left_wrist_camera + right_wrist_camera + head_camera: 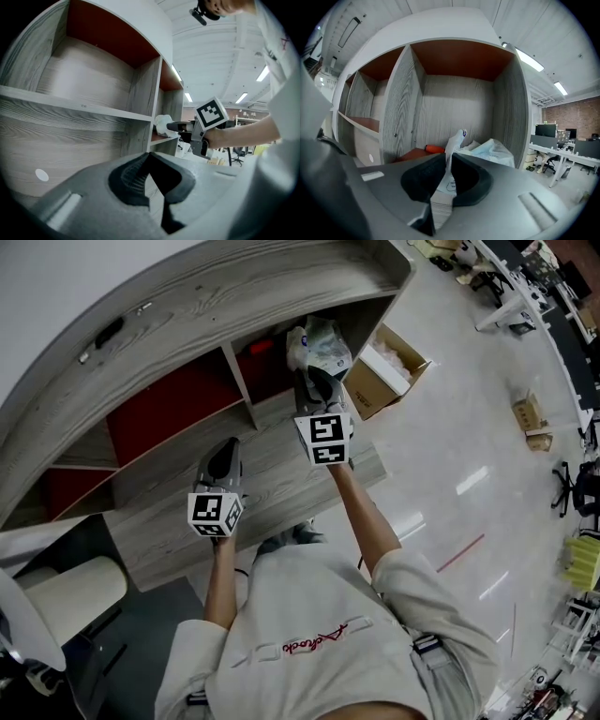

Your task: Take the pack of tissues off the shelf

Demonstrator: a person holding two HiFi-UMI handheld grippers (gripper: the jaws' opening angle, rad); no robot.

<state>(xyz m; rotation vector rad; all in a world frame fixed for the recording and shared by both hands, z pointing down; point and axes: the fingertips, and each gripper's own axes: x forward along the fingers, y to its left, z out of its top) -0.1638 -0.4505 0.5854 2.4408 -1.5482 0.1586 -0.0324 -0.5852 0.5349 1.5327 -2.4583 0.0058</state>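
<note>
Open cardboard box (370, 395) stands on the glossy pale floor (469, 437), flaps up, white padding inside. A smaller carton (532, 416) sits well apart from it, a thin red line (460, 553) marks the floor nearer in. Black office chair (567, 488) at the room's edge; brick wall (581, 117) behind dark monitors (546, 130).

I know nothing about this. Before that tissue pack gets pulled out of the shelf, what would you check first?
1. Right hand-held gripper closed on the pack of tissues: ok, pinching its wrapper flap.
2. Grip strong enough to pull: cannot tell, only thin wrapper is held.
3. Pack out of the shelf: not ok, it sits at the compartment's front.
4. Orange object clear of the pack: cannot tell.
5. Left hand-held gripper out of the way: ok, shut, empty, off to the side.
</note>
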